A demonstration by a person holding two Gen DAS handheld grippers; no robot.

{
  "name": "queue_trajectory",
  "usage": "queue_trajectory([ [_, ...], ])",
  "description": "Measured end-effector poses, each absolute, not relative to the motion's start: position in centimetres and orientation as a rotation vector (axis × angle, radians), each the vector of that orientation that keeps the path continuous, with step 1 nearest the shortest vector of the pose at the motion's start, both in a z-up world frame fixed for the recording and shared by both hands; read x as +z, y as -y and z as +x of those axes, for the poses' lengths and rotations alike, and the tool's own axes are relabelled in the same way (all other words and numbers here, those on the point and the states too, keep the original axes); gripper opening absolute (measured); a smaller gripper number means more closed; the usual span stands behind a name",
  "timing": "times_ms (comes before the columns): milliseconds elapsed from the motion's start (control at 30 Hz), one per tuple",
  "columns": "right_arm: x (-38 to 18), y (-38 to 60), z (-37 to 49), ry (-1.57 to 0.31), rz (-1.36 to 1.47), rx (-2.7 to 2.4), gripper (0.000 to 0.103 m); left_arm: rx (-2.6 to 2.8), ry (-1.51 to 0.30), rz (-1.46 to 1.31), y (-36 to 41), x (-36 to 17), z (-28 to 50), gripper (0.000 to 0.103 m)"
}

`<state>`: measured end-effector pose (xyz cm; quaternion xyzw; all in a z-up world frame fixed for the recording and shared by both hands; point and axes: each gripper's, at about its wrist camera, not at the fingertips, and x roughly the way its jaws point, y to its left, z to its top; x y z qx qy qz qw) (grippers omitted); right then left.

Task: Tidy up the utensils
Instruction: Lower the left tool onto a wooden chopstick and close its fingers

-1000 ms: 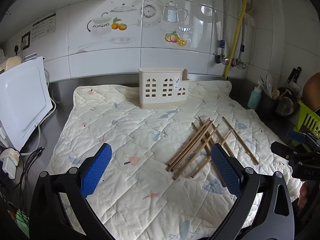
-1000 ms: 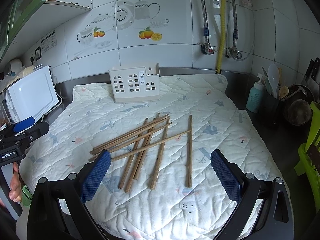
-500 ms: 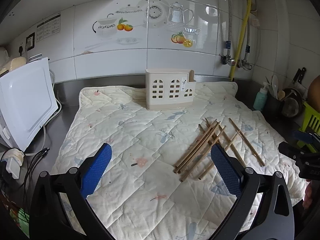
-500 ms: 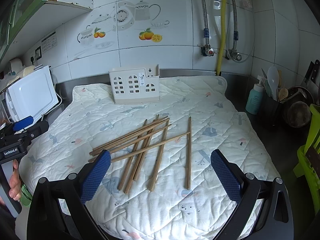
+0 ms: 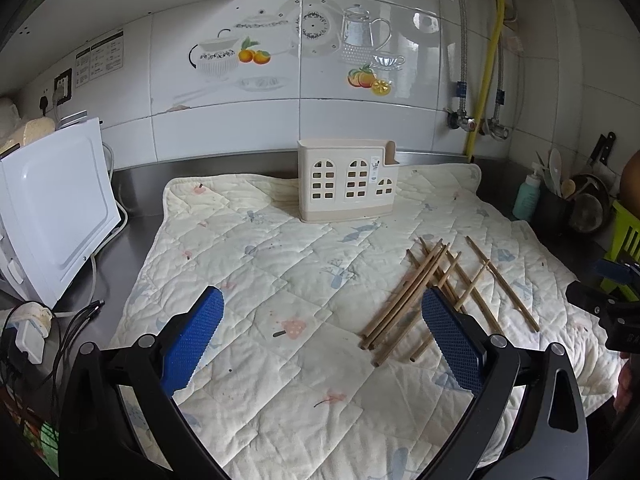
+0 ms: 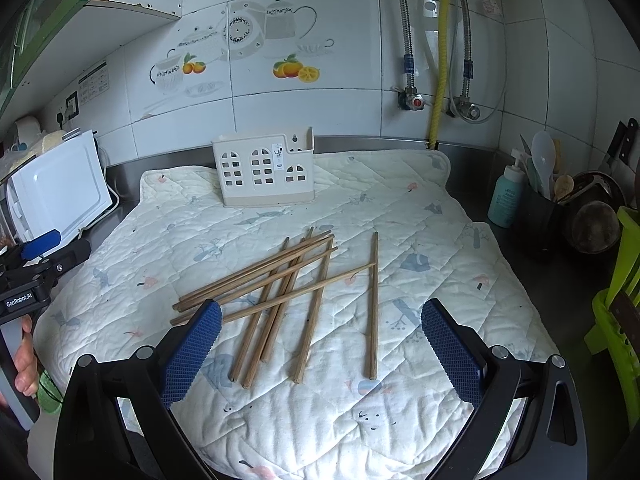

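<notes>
Several wooden chopsticks (image 6: 288, 292) lie crossed in a loose pile on a quilted cream mat (image 6: 360, 408); in the left wrist view the pile (image 5: 432, 288) is right of centre. A cream utensil holder (image 6: 264, 172) with window cut-outs stands upright at the mat's back, also in the left wrist view (image 5: 348, 180). My right gripper (image 6: 320, 320) is open and empty, above the near ends of the chopsticks. My left gripper (image 5: 322, 316) is open and empty, over bare mat left of the pile; its right finger (image 5: 452, 340) overlaps the pile's near ends in view.
A white appliance (image 5: 56, 200) and cables (image 5: 76, 320) sit left of the mat. At the right are a teal bottle (image 6: 506, 196), a dark pot of utensils (image 6: 540, 208), a pan (image 6: 596, 228) and a green rack (image 6: 620, 312). Tiled wall and pipes (image 6: 440, 60) stand behind.
The left wrist view has shifted leftward and slightly back: holder and chopsticks sit further right in it. The right gripper has barely moved. Both stay open.
</notes>
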<state>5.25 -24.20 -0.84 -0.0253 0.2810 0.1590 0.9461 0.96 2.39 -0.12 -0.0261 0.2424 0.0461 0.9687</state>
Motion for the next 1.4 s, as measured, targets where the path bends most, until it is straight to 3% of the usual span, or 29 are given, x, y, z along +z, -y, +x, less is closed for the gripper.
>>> queue_trajectory([
  [133,-1.2,24.2,5.5,-0.581,-0.048,0.319,0.097,0.078,-0.499,-0.041,-2.8,-0.4,1.5,0.097],
  [700,-3.3,24.0,7.6,-0.621,-0.044,0.313,0.097,-0.222,-0.712,0.004,-2.6,-6.4,8.5,0.036],
  [1167,-4.9,23.5,9.8,-0.655,-0.044,0.321,0.097,-0.379,-0.855,0.121,-1.0,-9.9,14.1,0.018],
  [1400,-5.6,23.6,10.5,-0.670,-0.035,0.319,0.097,-0.444,-0.858,0.161,-0.8,-10.1,14.5,0.018],
])
